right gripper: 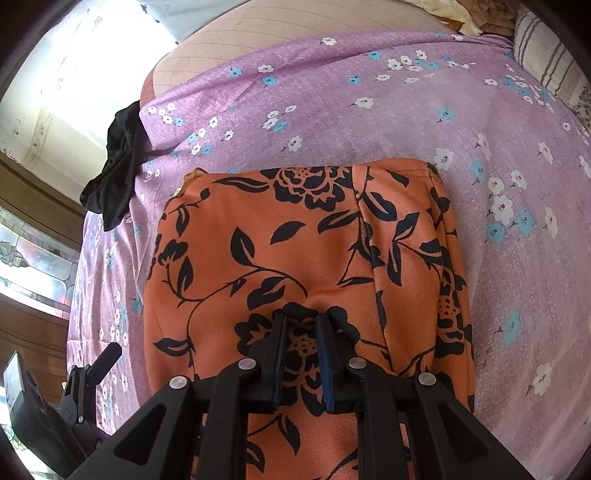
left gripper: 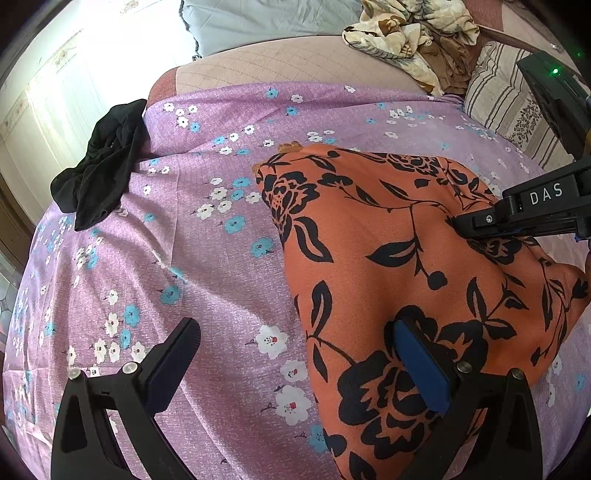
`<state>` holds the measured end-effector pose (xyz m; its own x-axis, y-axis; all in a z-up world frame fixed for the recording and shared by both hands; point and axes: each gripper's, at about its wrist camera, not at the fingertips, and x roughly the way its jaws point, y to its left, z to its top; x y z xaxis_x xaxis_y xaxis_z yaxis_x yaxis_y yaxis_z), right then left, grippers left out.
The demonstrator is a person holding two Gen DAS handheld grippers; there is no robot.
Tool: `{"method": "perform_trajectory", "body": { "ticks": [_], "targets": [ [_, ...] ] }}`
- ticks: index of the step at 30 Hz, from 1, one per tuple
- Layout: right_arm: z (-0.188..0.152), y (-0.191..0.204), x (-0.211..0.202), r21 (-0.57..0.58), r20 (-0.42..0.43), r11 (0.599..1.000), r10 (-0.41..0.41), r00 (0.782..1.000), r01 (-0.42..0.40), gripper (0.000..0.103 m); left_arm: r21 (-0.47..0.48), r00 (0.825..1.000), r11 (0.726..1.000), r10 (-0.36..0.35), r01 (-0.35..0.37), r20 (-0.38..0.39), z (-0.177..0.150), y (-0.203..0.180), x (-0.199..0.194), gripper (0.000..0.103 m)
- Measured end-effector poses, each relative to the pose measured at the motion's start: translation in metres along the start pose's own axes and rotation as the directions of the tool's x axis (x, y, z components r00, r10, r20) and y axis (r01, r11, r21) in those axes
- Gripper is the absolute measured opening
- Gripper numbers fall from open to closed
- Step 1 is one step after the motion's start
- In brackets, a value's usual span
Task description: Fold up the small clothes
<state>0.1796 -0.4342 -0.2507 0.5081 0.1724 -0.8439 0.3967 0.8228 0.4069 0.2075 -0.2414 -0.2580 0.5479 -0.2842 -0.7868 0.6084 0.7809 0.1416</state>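
Observation:
An orange garment with black flowers (left gripper: 399, 266) lies folded on the purple flowered sheet (left gripper: 207, 258); it also fills the middle of the right wrist view (right gripper: 295, 243). My left gripper (left gripper: 295, 347) is open, its right finger resting on the garment's left part, its left finger over the sheet. My right gripper (right gripper: 302, 325) is nearly shut and pinches a bunch of the orange fabric; it shows in the left wrist view (left gripper: 461, 223) at the garment's right side.
A crumpled black garment (left gripper: 99, 166) lies at the sheet's left edge, also in the right wrist view (right gripper: 118, 162). A heap of cream patterned clothes (left gripper: 410, 33) and a striped pillow (left gripper: 513, 107) lie at the back right. A grey pillow (left gripper: 258, 22) lies behind.

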Motion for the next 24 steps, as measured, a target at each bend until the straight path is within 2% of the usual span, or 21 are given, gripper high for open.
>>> {"method": "perform_trajectory", "body": {
  "ticks": [15,24],
  "targets": [
    [-0.0042,0.0010,-0.0022,-0.009,0.016,1.000,0.006,1.000,-0.006,0.019,-0.006,1.000,1.000,-0.005,0.005,0.003,-0.0006,-0.0001,0.0002,0.103],
    [-0.0060,-0.0035,-0.0039,-0.007,0.028,0.999,0.046,0.999,-0.046,0.019,-0.009,1.000,1.000,-0.010,0.010,0.000,0.0004,-0.0018,0.0015,0.103]
  ]
}}
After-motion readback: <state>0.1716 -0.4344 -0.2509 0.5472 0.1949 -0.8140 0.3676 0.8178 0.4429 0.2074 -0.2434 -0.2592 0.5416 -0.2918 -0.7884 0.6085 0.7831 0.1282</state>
